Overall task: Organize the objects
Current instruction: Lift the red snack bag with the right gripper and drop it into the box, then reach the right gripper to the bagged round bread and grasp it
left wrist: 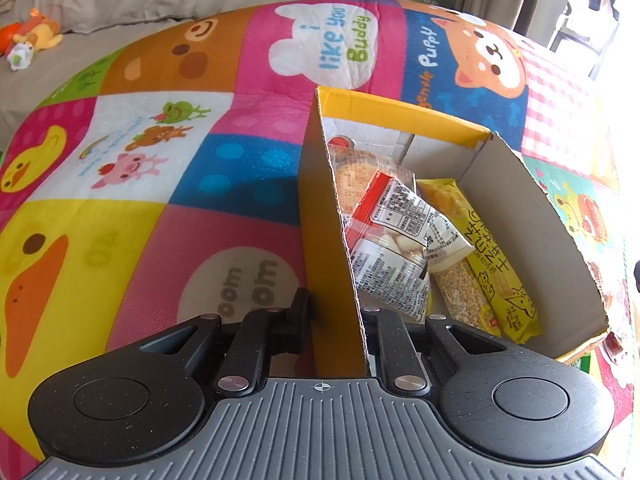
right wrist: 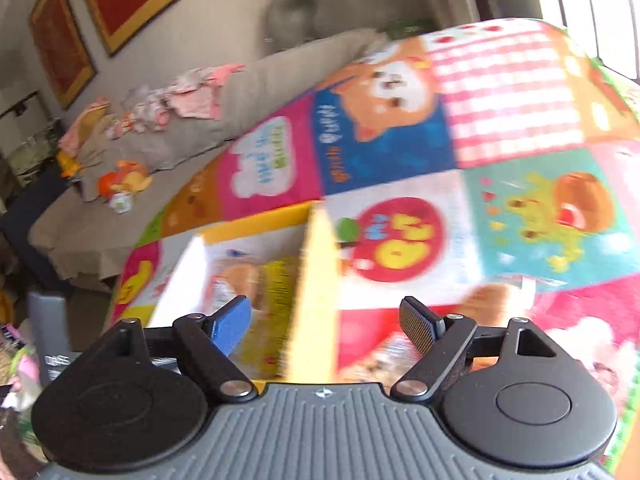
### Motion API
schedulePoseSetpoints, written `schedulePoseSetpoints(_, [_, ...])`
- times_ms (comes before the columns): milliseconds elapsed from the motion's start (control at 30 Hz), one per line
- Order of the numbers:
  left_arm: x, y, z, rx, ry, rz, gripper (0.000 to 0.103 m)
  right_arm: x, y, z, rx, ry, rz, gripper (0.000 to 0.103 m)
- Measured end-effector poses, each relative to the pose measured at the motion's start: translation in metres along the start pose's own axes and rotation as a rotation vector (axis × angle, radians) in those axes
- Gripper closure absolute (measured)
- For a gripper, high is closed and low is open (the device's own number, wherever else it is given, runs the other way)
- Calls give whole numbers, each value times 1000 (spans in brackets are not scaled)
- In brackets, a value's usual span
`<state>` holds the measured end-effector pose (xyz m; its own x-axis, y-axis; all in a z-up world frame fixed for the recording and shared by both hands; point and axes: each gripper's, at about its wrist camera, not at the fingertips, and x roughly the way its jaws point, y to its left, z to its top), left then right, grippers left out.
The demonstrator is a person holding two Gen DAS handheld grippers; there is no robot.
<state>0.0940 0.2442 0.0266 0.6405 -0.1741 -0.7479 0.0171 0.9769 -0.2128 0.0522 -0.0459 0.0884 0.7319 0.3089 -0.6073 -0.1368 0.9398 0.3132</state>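
Observation:
A yellow cardboard box (left wrist: 516, 216) stands on a colourful play mat (left wrist: 160, 160). Inside lie several snack packets: a red-and-white packet (left wrist: 394, 220), a yellow bar (left wrist: 496, 264) and a grain bar (left wrist: 464, 300). My left gripper (left wrist: 338, 308) is shut on the box's left wall (left wrist: 324, 248), one finger outside, one inside. In the right wrist view, which is blurred, my right gripper (right wrist: 326, 320) is open and straddles the box's right wall (right wrist: 316, 300), with the blue pad (right wrist: 232, 320) inside the box and the black pad (right wrist: 416, 324) outside.
A beige sofa (left wrist: 120, 12) with plush toys (left wrist: 32, 36) and clothes runs along the mat's far edge. Framed pictures (right wrist: 124, 0) hang on the wall. A grey bin (right wrist: 48, 332) stands at the left of the right wrist view.

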Motion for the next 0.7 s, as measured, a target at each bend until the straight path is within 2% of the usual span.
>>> schedulePoseSetpoints(100, [0, 0, 0, 0, 0, 0, 87, -4, -24, -10, -19, -9, -152, 21])
schedulePoseSetpoints(167, [0, 0, 0, 0, 0, 1, 87, -6, -33, -19, -41, -8, -218, 21])
schedulePoseSetpoints(333, [0, 0, 0, 0, 0, 1, 87, -4, -43, -35, -49, 18, -220, 21])
schedulePoseSetpoints(700, [0, 1, -1, -3, 0, 0, 87, 7, -25, -40, -101, 18, -220, 17])
